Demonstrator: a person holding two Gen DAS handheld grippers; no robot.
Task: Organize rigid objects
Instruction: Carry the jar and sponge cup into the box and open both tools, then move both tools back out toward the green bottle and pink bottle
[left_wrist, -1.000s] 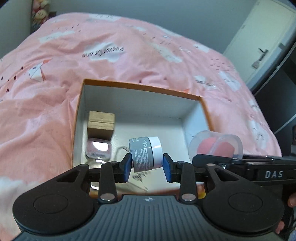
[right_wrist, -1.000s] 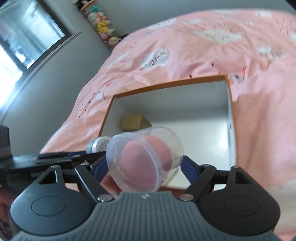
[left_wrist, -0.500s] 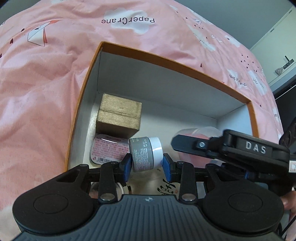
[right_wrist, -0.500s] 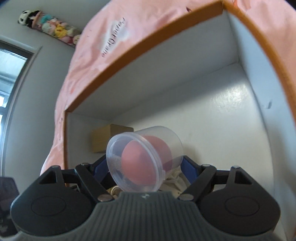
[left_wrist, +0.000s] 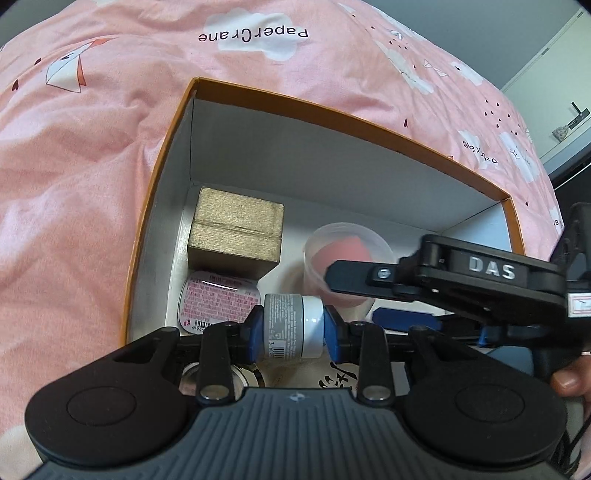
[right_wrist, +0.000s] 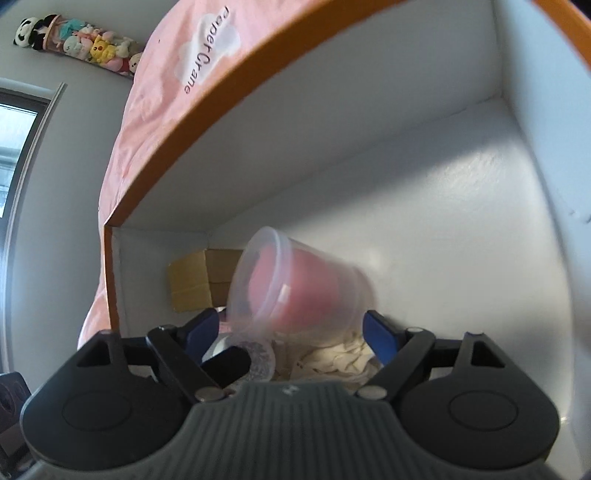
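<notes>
While down inside orange-rimmed box (left_wrist: 162, 155), left gripper (left_wrist: 293, 330) pinches small grey jar (left_wrist: 291, 328) end-to-end: light, rigid, slick. Right gripper (right_wrist: 291, 330) spread, clear tub (right_wrist: 295, 288) loose between.

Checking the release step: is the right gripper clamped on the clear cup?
No: the right gripper is open, its blue pads standing clear of the clear cup, which lies tilted inside the box.
</notes>
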